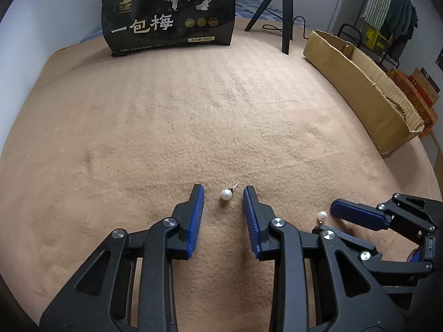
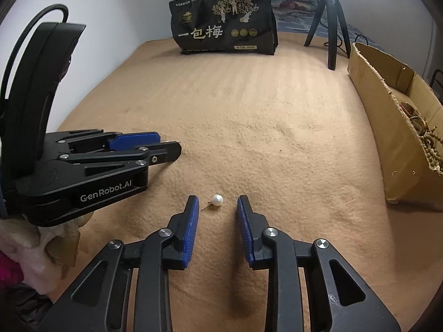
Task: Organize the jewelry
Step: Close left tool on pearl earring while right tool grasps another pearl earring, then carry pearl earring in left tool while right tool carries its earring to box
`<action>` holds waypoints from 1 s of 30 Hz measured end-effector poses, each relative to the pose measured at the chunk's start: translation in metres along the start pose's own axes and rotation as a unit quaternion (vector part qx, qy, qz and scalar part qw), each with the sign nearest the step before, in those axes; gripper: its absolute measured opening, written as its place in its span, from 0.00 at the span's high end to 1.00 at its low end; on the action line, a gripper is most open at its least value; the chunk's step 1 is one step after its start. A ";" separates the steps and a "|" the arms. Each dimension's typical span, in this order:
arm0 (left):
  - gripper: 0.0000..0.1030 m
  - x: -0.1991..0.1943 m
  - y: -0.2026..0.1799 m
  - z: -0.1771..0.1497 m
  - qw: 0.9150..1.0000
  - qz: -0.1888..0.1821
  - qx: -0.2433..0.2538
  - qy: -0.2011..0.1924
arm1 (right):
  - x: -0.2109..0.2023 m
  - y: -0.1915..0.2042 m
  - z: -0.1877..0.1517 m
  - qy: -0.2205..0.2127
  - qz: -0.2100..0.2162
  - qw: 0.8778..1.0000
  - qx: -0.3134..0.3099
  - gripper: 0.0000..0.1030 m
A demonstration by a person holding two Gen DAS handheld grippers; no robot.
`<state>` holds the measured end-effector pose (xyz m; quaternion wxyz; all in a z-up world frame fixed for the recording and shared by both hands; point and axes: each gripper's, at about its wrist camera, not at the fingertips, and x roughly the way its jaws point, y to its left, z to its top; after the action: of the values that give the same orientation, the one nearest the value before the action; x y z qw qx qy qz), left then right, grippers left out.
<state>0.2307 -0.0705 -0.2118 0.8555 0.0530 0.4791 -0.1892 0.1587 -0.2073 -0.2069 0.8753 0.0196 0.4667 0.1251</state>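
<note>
Two pearl stud earrings lie on the tan blanket (image 1: 193,116), one in front of each gripper. The left pearl earring (image 1: 225,194) rests just ahead of the left gripper (image 1: 223,193), between the tips of its blue pads (image 1: 197,215), touching neither; its thin post points up and to the right, away from the camera, toward the right-hand pad. The right pearl earring (image 2: 217,200) sits just ahead of the right gripper (image 2: 217,203), its post trailing down and left toward the left-hand pad. Both grippers stand with fingers apart and nothing held.

Each pearl lies nearest its own gripper, so each side is probably lined up for its own pick. The posts run obliquely across each gap, so closing on the round pearl itself looks the safer grasp; it may well roll on the soft nap.

The left wrist view shows the right pearl only partly, tucked behind its own linkage beside the right gripper's pad. The right wrist view shows the left gripper (image 2: 169,144) side-on but hides its pearl, and alone looks into the cardboard box (image 2: 387,149) at the blanket's right edge, where wooden bead strings (image 2: 432,149) are piled, a likely destination. A black snack bag (image 1: 169,13) and a small tripod (image 1: 279,8) stand at the far edge.
</note>
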 end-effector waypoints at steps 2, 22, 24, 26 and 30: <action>0.73 0.001 0.000 0.001 1.000 0.000 0.000 -0.001 | 0.002 0.001 0.000 0.001 -0.001 1.000 -0.004 0.76; 0.94 -0.014 0.004 0.001 1.000 0.011 -0.005 -0.007 | -0.012 0.007 0.004 -0.012 -0.004 1.000 -0.019 0.98; 0.94 -0.020 0.004 0.002 1.000 0.011 -0.007 -0.011 | -0.017 0.004 0.006 -0.018 -0.003 1.000 -0.016 0.98; 0.94 -0.026 0.003 0.003 1.000 0.010 -0.008 -0.016 | -0.023 0.002 0.008 -0.024 -0.004 1.000 -0.014 0.98; 0.94 -0.039 -0.003 0.007 1.000 0.006 -0.009 -0.029 | -0.037 -0.002 0.012 -0.037 -0.006 0.999 -0.016 0.98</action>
<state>0.2165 -0.0642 -0.1748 0.8706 0.0422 0.4553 -0.1814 0.1490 -0.2169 -0.1704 0.8930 0.0079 0.4318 0.1264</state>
